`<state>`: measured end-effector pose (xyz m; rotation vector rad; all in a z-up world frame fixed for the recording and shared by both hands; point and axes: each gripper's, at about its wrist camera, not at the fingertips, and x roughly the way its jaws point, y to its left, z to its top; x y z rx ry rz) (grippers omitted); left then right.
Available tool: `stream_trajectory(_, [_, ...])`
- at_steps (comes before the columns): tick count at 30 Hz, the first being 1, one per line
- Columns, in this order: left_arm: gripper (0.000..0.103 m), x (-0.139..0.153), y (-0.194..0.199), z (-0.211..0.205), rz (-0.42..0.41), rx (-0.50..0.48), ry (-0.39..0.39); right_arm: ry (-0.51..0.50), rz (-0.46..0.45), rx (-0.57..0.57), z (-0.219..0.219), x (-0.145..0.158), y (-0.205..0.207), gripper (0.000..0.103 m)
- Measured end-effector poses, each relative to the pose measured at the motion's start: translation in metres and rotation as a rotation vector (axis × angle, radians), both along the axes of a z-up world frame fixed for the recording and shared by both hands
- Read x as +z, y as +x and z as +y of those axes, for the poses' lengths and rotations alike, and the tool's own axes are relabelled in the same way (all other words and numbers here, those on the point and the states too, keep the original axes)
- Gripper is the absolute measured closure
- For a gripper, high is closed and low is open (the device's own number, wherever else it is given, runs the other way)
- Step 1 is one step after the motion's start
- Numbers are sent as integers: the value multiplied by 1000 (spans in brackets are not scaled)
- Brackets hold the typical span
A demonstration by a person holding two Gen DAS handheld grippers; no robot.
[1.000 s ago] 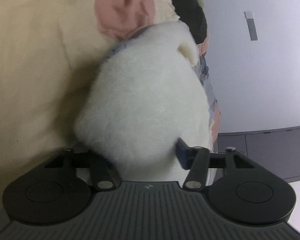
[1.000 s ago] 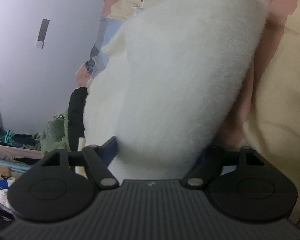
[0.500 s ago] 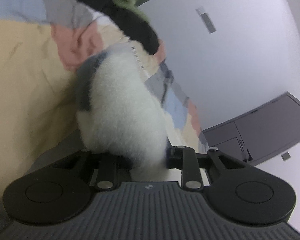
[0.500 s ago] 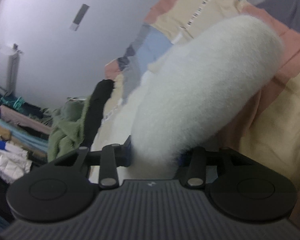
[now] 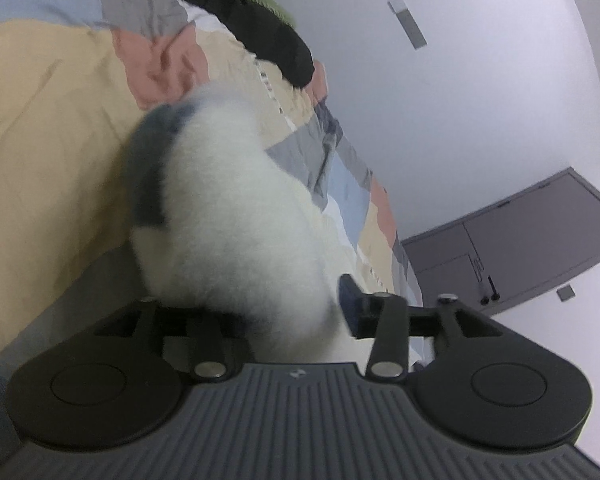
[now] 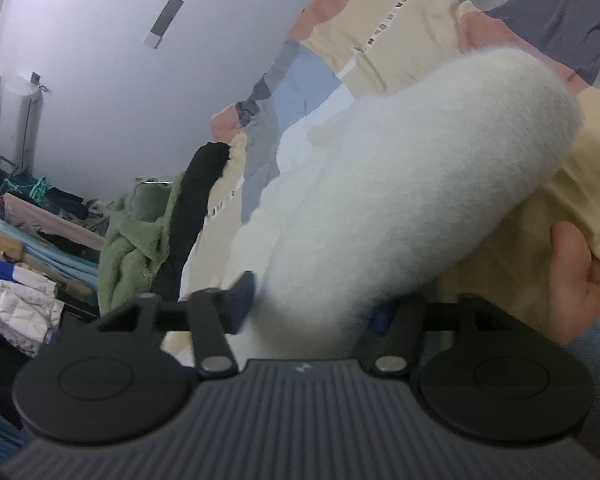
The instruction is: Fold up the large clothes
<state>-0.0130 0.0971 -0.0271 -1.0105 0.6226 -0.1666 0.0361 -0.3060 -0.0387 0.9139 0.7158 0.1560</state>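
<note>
Patchwork bedding [image 5: 52,128] in cream, pink, blue and grey fills the ground beyond both tools and serves as the folding surface, a bed broad enough for a large garment. Heaped clothing, a green fleece [image 6: 136,232] and a black garment [image 6: 196,200], lies well off to the left of the right tool, apparently waiting its turn. White fleece garment [image 6: 400,200], the piece being folded, rises in a thick rolled fold out of each tool's mouth; seen from the right tool its long axis runs from the jaws up and away to the right, ending in a rounded free end above the bedding, while ahead of the left tool the same white pile [image 5: 236,208] stands nearly straight forward from the jaws and carries a dark grey patch [image 5: 148,168] on its left flank. Left tool [image 5: 284,312] and right tool [image 6: 312,304] each grip an edge, one to a side, likely so the cloth stays spread between them; the jaws of both are opening with the fleece bunched between them, and it still fills both gaps. Bare hand [image 6: 580,280] shows just right of the right tool, against the cream bedding.
</note>
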Motion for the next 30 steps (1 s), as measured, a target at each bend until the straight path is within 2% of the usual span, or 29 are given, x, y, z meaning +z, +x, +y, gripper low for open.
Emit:
stream_trajectory(1, [39, -1, 4, 0, 9, -8, 6, 7, -3, 2, 1, 1, 0, 26])
stream_trajectory(2, [35, -3, 6, -1, 16, -14, 10, 13, 1, 2, 1, 1, 0, 26])
stream_trajectory(4, [35, -3, 8, -1, 10, -14, 8, 30, -3, 5, 0, 0, 1, 26])
stream_trajectory(9, [35, 8, 7, 2, -86, -16, -9, 59, -61, 7, -3, 13, 1, 26])
stream_trajectory(15, [35, 31, 34, 3, -192, -62, 85, -35, -155, 95, 6, 42, 33, 26])
stream_trajectory(18, [35, 41, 58, 1, -220, -92, 142, -96, -178, 138, 11, 52, 56, 26])
stream_trajectory(25, [35, 42, 126, -9, -194, -129, 298, -224, -183, 212, 27, 51, 115, 26])
stream_trajectory(28, [35, 29, 158, -8, -161, -148, 290, -267, -168, 253, 36, 42, 138, 26])
stream_trajectory(30, [35, 20, 177, -8, -135, -141, 318, -270, -132, 274, 40, 30, 155, 26])
